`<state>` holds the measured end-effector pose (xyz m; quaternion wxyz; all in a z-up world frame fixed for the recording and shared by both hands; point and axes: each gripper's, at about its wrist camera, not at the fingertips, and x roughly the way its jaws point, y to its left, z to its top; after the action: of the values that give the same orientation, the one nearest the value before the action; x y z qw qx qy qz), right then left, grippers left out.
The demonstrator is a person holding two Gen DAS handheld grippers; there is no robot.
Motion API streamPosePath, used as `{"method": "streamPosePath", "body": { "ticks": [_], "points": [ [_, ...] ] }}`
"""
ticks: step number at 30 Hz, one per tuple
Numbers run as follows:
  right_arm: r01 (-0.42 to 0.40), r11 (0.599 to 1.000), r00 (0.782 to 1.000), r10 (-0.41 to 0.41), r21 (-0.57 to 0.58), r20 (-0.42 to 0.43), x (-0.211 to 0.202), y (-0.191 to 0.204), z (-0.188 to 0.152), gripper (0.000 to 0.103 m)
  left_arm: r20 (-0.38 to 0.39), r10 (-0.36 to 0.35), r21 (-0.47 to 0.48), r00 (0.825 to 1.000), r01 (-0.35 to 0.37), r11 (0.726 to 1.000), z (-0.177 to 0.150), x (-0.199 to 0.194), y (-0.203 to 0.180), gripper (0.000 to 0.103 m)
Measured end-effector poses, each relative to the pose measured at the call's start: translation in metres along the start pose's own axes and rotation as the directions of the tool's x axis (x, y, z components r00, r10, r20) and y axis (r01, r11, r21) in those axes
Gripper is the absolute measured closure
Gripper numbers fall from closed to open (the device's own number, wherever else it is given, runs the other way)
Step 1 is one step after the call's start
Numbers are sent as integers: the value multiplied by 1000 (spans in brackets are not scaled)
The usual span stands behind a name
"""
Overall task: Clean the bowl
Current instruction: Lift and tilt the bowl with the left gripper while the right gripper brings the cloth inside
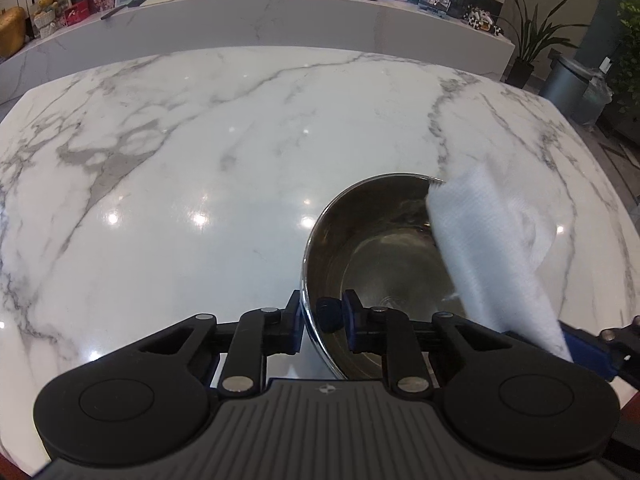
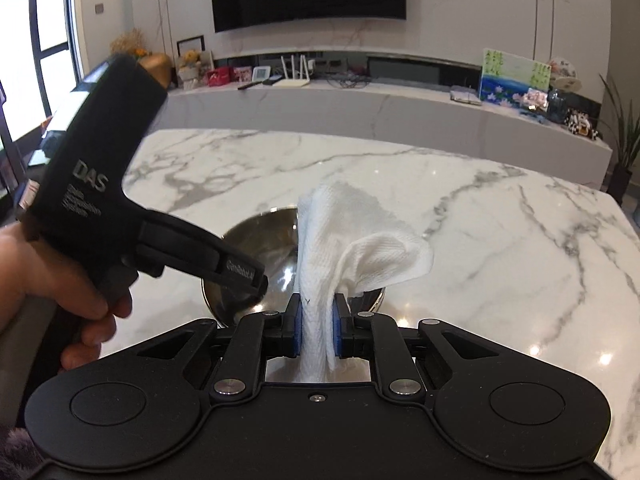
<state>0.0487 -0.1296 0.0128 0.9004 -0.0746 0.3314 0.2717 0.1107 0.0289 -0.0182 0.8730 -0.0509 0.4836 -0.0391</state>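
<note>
A steel bowl (image 1: 384, 248) stands on the white marble table (image 1: 200, 140), right of centre in the left wrist view. My left gripper (image 1: 322, 320) is shut on its near rim, one finger outside the wall and one inside. A white paper towel (image 1: 492, 248) hangs over the bowl's right side. In the right wrist view my right gripper (image 2: 316, 328) is shut on that paper towel (image 2: 344, 240), which stands up above the bowl (image 2: 260, 240). The left gripper's black body (image 2: 100, 184), held by a hand (image 2: 60, 292), reaches onto the bowl's left rim.
Marble table (image 2: 500, 220) spreads wide to the left and far side of the bowl. Behind it runs a low marble shelf (image 1: 280, 12) with a router, a painted picture (image 2: 512, 80) and small items. A grey bin (image 1: 568, 84) and a potted plant (image 1: 528, 40) stand off the table's far right corner.
</note>
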Motion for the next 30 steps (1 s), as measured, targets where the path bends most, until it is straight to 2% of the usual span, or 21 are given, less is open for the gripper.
{"method": "streamPosePath", "body": {
  "ticks": [11, 15, 18, 24, 30],
  "points": [
    [15, 999, 999, -13, 51, -42, 1, -9, -17, 91, 39, -52, 27, 998, 51, 998, -7, -13, -11, 87],
    [-50, 995, 999, 51, 85, -12, -2, -11, -15, 91, 36, -62, 38, 997, 61, 997, -9, -14, -15, 87],
    [-84, 994, 996, 85, 71, -19, 4, -7, -12, 91, 36, -68, 52, 997, 66, 996, -12, -15, -19, 87],
    [-91, 995, 992, 94, 36, -81, 13, -2, -21, 90, 42, -55, 62, 998, 52, 997, -13, -18, -25, 87],
    [-75, 997, 997, 76, 18, -34, 3, -2, -18, 85, 47, -40, 72, 998, 36, 997, -15, -20, -29, 87]
  ]
}}
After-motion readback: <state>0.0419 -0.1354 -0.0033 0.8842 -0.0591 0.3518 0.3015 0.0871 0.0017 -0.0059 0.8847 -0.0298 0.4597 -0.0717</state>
